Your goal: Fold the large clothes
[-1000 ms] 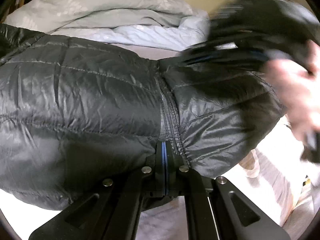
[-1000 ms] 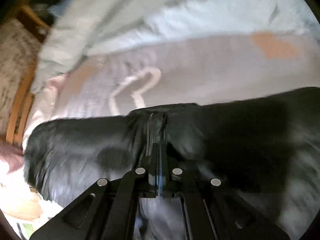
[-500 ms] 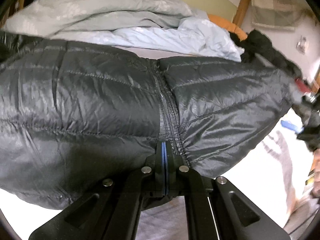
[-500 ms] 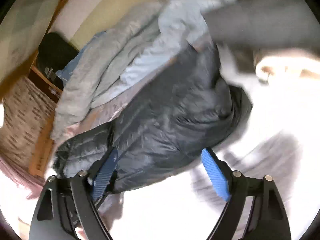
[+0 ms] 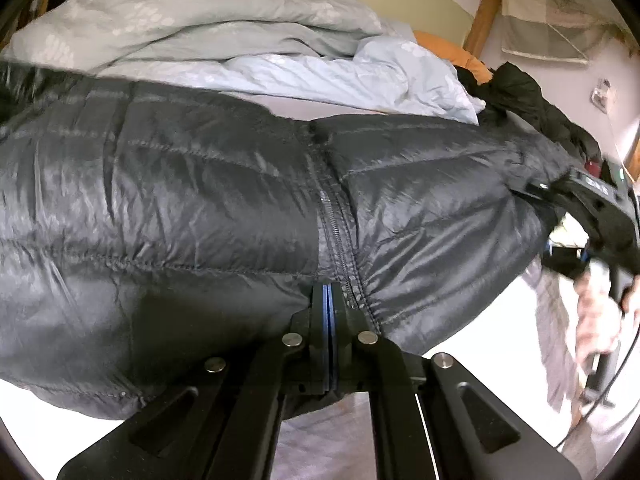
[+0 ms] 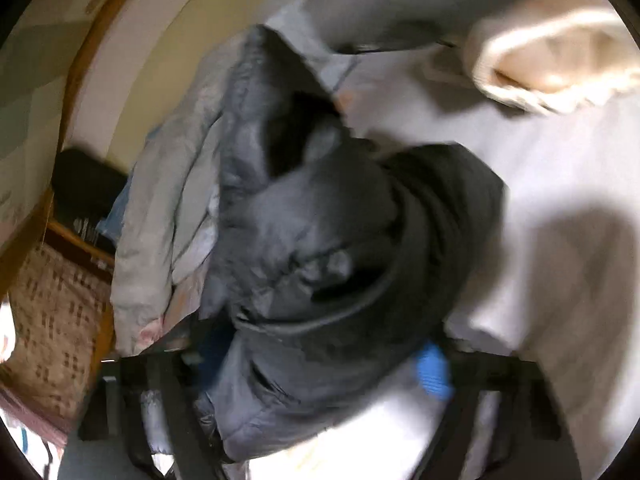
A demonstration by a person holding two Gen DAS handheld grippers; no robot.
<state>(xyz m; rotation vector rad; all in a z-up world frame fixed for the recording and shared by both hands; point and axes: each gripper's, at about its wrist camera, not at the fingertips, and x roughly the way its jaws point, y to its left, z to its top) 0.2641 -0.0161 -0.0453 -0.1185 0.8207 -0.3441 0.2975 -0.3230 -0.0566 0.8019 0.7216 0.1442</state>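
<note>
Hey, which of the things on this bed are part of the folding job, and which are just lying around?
Part of the job:
- black puffer jacket
- left gripper, shut on the jacket's hem by the zipper
- right gripper, open around the jacket

Just lying about:
- pale blue duvet
- dark clothes heap
- orange pillow

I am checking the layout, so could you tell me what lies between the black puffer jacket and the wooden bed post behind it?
In the left wrist view, a rumpled pale blue duvet lies between the black puffer jacket and the wooden bed post.
</note>
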